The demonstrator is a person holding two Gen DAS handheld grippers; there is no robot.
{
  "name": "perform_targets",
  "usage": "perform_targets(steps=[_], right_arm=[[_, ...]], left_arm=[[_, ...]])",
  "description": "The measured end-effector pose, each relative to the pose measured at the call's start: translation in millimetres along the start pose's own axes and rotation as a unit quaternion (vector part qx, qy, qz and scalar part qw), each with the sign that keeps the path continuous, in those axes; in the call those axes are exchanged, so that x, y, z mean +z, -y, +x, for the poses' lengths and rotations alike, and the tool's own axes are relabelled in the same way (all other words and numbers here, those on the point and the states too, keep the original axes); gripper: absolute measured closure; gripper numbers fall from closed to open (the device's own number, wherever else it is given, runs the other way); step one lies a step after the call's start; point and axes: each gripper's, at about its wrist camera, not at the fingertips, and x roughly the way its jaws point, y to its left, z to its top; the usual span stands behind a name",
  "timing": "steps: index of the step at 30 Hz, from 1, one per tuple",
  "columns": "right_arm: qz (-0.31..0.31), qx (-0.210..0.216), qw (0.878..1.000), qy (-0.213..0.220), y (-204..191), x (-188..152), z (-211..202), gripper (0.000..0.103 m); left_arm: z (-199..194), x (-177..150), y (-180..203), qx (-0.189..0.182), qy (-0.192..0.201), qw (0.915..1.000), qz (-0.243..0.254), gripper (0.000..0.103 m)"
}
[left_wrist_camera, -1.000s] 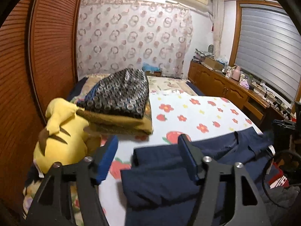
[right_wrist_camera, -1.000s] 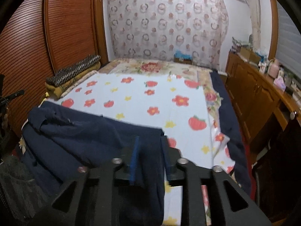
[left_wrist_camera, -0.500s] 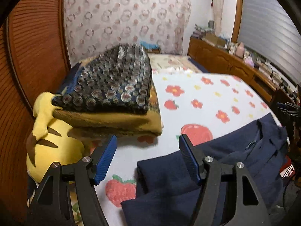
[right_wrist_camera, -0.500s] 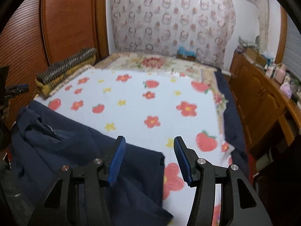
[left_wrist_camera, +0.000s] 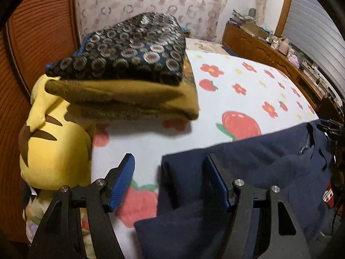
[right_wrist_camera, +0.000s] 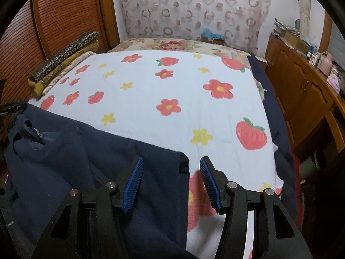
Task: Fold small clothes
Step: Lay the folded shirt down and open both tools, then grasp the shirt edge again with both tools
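A navy garment (left_wrist_camera: 269, 164) (right_wrist_camera: 64, 155) lies spread along the near edge of the flowered bed sheet (right_wrist_camera: 183, 75), its collar toward the middle. My left gripper (left_wrist_camera: 170, 172) hovers open over the garment's left corner, with one finger above the cloth and the other above bare sheet. My right gripper (right_wrist_camera: 171, 172) is open over the garment's right corner. That corner lies under the gap, and the blue pads (right_wrist_camera: 133, 179) do not press on it.
A folded stack (left_wrist_camera: 129, 49) of dark ring-patterned cloth on a mustard blanket sits at the bed's left side, with a yellow plush toy (left_wrist_camera: 54, 146) beside it. Wooden cabinets (right_wrist_camera: 301, 82) run along the right. A slatted wooden door (right_wrist_camera: 54, 17) stands at the left.
My right gripper was shut on a fold of the navy cloth and has opened and let it go. Both grippers have tipped downward and come closer to the bed. The left stayed open.
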Motion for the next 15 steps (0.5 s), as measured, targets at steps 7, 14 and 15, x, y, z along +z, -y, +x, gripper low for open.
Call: perform_targets(steps=[7,14,15], right_arm=[[0.0,0.006,1.0,-0.012,0,4,8,0.045],[0.002,0.014,1.0,-0.011,4,2,16,0.045],[-0.001,0.02,1.0,-0.01,3,1,17,0.046]], left_arm=[[3,-2,3,-0.005,-0.008,0.9999,0.008,0.043],[2,-3,14,-0.022,-0.006,0.9994,0.025,0.077],[1,-4,15,-0.025,-0.004,0.9994,0.025,0.083]])
